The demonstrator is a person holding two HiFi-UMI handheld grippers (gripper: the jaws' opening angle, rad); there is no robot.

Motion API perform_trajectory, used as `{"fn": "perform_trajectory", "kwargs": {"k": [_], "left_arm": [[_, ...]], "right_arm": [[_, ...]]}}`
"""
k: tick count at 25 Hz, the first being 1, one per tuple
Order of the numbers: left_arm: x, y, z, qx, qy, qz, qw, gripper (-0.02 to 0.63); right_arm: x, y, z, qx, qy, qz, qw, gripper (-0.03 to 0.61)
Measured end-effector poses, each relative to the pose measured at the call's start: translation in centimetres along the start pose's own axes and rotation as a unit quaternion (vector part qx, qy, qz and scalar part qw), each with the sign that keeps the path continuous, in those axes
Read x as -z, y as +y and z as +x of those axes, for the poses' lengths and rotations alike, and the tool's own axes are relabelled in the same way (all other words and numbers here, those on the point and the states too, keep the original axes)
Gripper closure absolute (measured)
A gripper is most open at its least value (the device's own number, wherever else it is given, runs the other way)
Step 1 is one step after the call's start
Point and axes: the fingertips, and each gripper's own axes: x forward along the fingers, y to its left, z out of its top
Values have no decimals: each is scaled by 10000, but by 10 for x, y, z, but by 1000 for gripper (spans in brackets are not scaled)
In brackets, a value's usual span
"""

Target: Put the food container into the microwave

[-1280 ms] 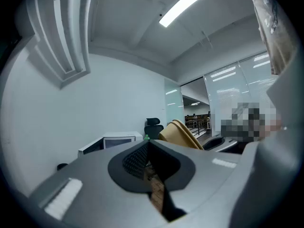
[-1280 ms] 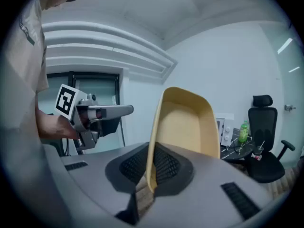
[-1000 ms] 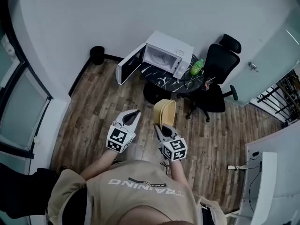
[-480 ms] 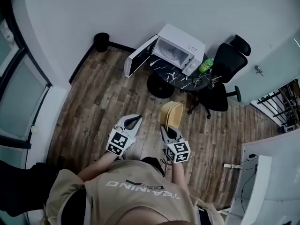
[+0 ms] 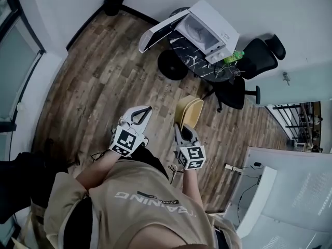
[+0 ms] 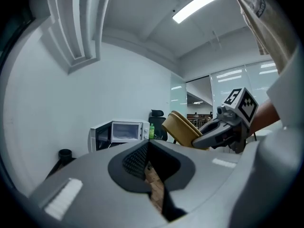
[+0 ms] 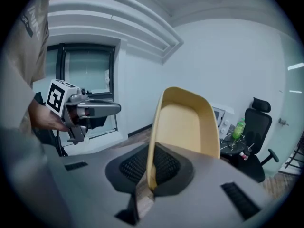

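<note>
Risk: slip. Right gripper (image 5: 180,128) clamped on thin rim only of food container (image 5: 188,111), carried tilted above floor, well apart from open microwave (image 5: 207,27); swing may lever container free. Left gripper (image 5: 147,110) closed, empty

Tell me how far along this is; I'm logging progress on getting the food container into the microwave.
Done: the microwave has its door open, and the right tool grips the yellow food container by its rim. In hand: the container is carried over the wooden floor, well short of the microwave. Left: walk up to the table and set it inside.
</note>
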Motion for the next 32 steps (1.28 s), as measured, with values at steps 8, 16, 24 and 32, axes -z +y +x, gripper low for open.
{"fn": "perform_trajectory", "kwargs": {"k": [8,16,24,32], "left_arm": [[22,-2,39,33,365,-360,9987,623],[-19,-12,93,35,350,254,9991,623],[-47,-49,147,-23,491,1103,9927,623],[-61,-71,183,-196,583,1186,9910,623]], "right_arm": [[4,-22,6,-190,-127,354,9991,554],[12,-83,20,-377,-309,359,9982,554],[11,-136,28,-780,-730,742,9915,554],[18,-184,46,-1127,-712,765,9881,554]]}}
